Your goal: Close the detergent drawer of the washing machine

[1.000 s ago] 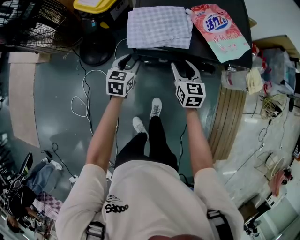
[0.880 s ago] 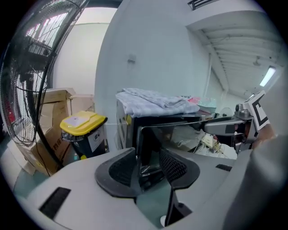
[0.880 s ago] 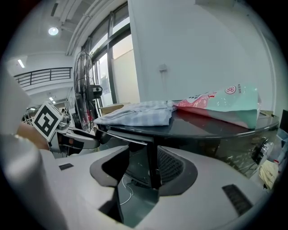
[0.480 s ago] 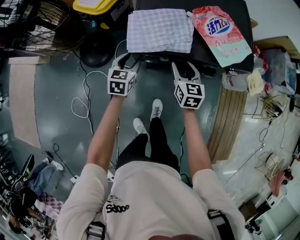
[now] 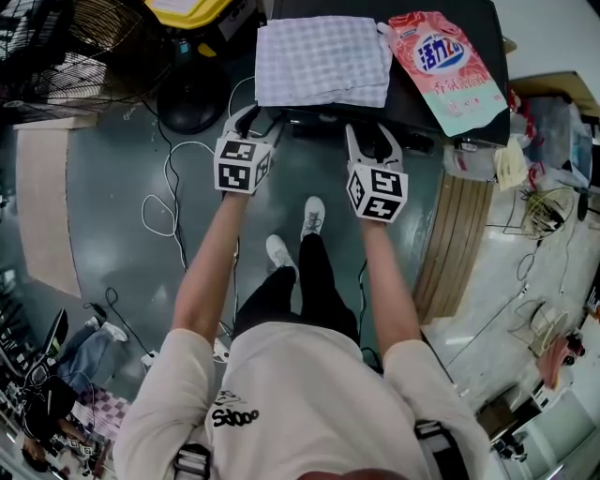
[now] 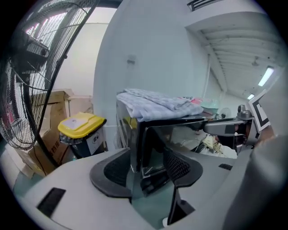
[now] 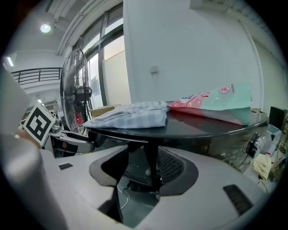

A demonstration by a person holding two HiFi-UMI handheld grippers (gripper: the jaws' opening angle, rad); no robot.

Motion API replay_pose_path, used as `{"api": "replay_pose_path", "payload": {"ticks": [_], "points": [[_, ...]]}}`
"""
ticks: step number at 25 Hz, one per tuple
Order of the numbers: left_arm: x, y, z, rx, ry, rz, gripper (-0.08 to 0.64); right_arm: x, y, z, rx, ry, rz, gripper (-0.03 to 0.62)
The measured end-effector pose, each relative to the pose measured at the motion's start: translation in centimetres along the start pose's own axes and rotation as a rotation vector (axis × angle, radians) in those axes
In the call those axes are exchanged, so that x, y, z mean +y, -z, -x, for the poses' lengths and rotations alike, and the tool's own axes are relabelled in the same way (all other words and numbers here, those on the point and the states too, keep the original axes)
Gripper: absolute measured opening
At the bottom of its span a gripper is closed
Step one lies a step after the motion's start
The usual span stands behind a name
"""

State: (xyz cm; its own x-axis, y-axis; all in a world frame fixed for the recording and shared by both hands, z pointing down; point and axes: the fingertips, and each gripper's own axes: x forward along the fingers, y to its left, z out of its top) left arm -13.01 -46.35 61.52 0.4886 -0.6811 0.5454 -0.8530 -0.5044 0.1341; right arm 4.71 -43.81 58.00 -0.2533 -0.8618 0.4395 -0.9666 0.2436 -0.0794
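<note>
Cannot make out the detergent drawer; washing machine (image 5: 409,98) front hidden beneath its top in head view. Cut off at upper edge: fan (image 5: 56,47), yellow bin (image 5: 187,9).

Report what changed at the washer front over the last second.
The left gripper is opening its jaws, wider than before, around the machine's dark front panel without pressing it; the right gripper is opening slightly too, a thin edge between its jaws. Neither moved much. The checked cloth and detergent pouch stayed on top.
</note>
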Motion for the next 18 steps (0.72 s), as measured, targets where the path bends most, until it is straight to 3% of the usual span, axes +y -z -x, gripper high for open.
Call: {"api": "replay_pose_path", "payload": {"ticks": [18], "points": [[0.22, -0.05, -0.50, 0.009, 0.021, -0.001, 0.239, -0.60, 0.14, -0.18, 0.013, 0.106, -0.030, 0.222]]}}
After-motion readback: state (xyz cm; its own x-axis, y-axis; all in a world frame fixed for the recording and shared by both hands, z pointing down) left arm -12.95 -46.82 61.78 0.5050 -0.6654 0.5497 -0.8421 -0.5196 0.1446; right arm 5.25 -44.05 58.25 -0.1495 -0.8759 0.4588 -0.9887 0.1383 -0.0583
